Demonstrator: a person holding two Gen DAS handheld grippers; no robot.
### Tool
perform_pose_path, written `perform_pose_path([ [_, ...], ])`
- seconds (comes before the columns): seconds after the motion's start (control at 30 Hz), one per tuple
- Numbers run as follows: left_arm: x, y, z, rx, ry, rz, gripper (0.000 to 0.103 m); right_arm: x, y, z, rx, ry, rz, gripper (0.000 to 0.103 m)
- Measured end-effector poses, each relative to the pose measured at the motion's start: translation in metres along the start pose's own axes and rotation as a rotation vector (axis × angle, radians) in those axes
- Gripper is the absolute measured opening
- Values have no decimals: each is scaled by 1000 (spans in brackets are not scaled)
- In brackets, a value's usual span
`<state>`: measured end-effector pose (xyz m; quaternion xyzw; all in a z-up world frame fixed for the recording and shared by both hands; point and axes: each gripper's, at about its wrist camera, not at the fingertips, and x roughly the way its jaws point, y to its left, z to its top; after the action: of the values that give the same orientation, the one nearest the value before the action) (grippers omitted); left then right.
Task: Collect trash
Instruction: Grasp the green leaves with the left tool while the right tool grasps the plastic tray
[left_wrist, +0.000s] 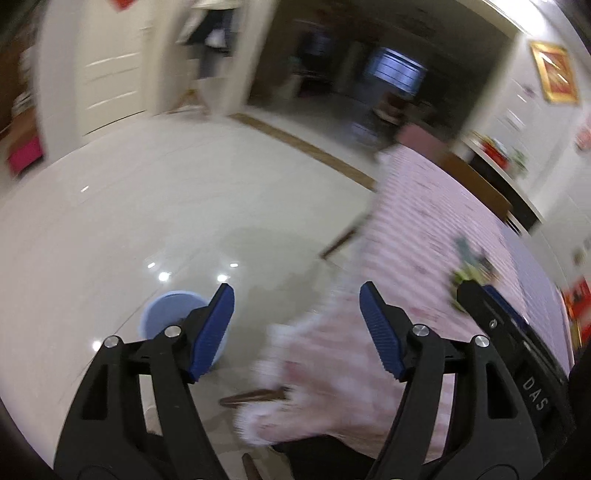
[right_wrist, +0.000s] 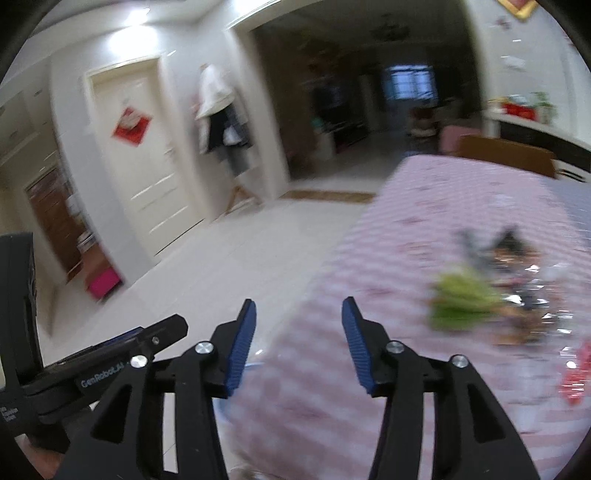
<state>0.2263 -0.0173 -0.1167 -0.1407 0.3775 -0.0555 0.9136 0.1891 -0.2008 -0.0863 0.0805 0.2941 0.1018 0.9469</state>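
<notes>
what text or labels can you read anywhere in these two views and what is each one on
"DAS", on the black body of the right tool, in the left wrist view.
"GemRobot.AI", on the black body of the left tool, in the right wrist view; the last letters are soft.
Small white print on the black block at the left edge: too small to read.
Red door sign and framed red picture: too blurred to read.

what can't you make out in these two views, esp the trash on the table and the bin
- Trash pile, right wrist view: motion blur; only green, silvery and dark scraps show, no item identifiable.
- Blue bin, left wrist view: contents hidden by the left gripper finger.
- Red item, right wrist view: cut off by the frame edge.
</notes>
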Motion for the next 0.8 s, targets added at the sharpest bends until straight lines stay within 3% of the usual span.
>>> perform_pose_path([
  [0.2,19,-94,-18,143,84,-139,73,-60,-102,-16,84,-52,-176,71],
  [0.33,31,-141,-27,220,117,-158,73,-75,-155,-37,118,-1,-247,84],
  [0.47,40,-156,-31,246,134,-154,73,-64,-183,-42,34,111,-283,92],
  [0.63,47,-172,-39,254,153,-132,74,-41,-187,-29,-57,135,-331,96],
  [0.8,61,-179,-38,249,174,-127,74,-15,-209,-22,-43,213,-309,96],
])
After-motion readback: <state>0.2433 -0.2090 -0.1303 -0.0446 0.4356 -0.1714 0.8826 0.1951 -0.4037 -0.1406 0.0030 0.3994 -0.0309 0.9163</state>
